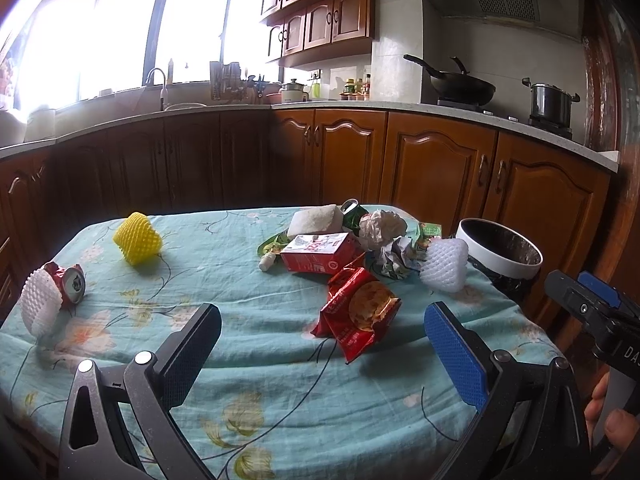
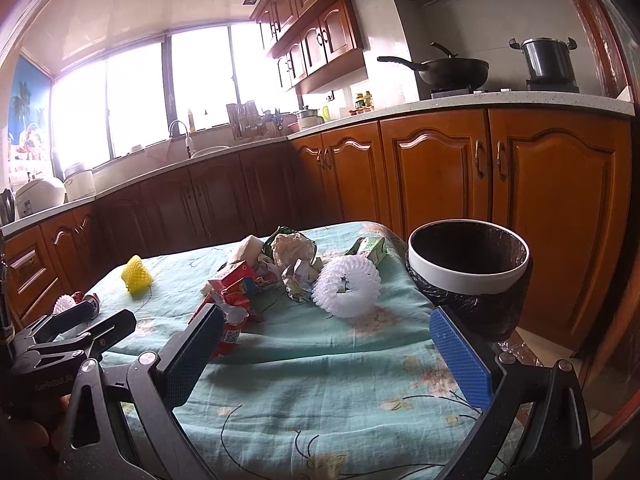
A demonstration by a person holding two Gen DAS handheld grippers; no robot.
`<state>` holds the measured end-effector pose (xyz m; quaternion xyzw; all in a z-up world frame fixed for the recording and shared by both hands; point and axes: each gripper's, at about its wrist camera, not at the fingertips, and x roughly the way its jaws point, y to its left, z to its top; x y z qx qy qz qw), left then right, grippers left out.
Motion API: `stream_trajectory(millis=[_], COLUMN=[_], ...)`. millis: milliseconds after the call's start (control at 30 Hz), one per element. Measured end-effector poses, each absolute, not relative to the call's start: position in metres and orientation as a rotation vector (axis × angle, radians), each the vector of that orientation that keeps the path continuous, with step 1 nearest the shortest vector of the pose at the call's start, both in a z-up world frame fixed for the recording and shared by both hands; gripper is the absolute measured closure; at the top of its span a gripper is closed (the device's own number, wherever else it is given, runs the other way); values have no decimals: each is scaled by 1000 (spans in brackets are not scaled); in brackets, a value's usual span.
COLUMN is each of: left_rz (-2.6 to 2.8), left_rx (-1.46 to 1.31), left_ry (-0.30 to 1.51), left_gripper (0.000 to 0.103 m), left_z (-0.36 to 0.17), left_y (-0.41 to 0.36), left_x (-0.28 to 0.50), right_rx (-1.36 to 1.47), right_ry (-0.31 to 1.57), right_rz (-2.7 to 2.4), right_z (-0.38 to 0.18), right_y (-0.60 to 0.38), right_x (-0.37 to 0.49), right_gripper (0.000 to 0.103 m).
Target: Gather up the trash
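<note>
Trash lies on a table with a floral cloth (image 1: pixel 248 344). A red snack bag (image 1: pixel 360 314) sits just ahead of my open, empty left gripper (image 1: pixel 322 326). Behind it are a red carton (image 1: pixel 320 254), crumpled paper (image 1: pixel 382 226), a white foam net (image 1: pixel 444 266) and a white block (image 1: pixel 316 218). A yellow foam net (image 1: pixel 138 238) and a crushed red can (image 1: pixel 66 282) lie left. The white-rimmed bin (image 2: pixel 468 268) with a black liner stands off the table's right edge. My right gripper (image 2: pixel 326 326) is open and empty, short of the white foam net (image 2: pixel 346 286).
Wooden kitchen cabinets (image 2: pixel 440 176) and a counter run behind the table. A wok (image 1: pixel 460 84) and pot (image 1: pixel 550 104) sit on the stove. The other gripper shows at the right edge of the left wrist view (image 1: pixel 592 308) and at the left of the right wrist view (image 2: pixel 72 344).
</note>
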<state>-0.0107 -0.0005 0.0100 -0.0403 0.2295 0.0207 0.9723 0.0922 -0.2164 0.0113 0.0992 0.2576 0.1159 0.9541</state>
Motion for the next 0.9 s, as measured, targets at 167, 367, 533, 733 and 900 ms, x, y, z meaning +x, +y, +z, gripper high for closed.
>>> stream_trajectory(millis=[167,367,533,733,900], left_rz=[40,37,37,39,38], left_rx=[-79,-79,-77,-75,-78], left_ry=[466,473,475,483,495], left_gripper=[1,1,1,1,1], left_z=[10,8,8,6,6], left_y=[-1,-1,-2,-3,-2], left_x=[-11,-8,-6,-4,1], right_rx=[208,218,220,225,230], right_ry=[524,528,534,542,549], right_rz=[240,246,253,262,267], right_z=[11,10,9,8,6], right_y=[-218,-217,-218,-218,-219], right_x=[92,91,93,96,101], right_gripper=[0,0,0,0,0])
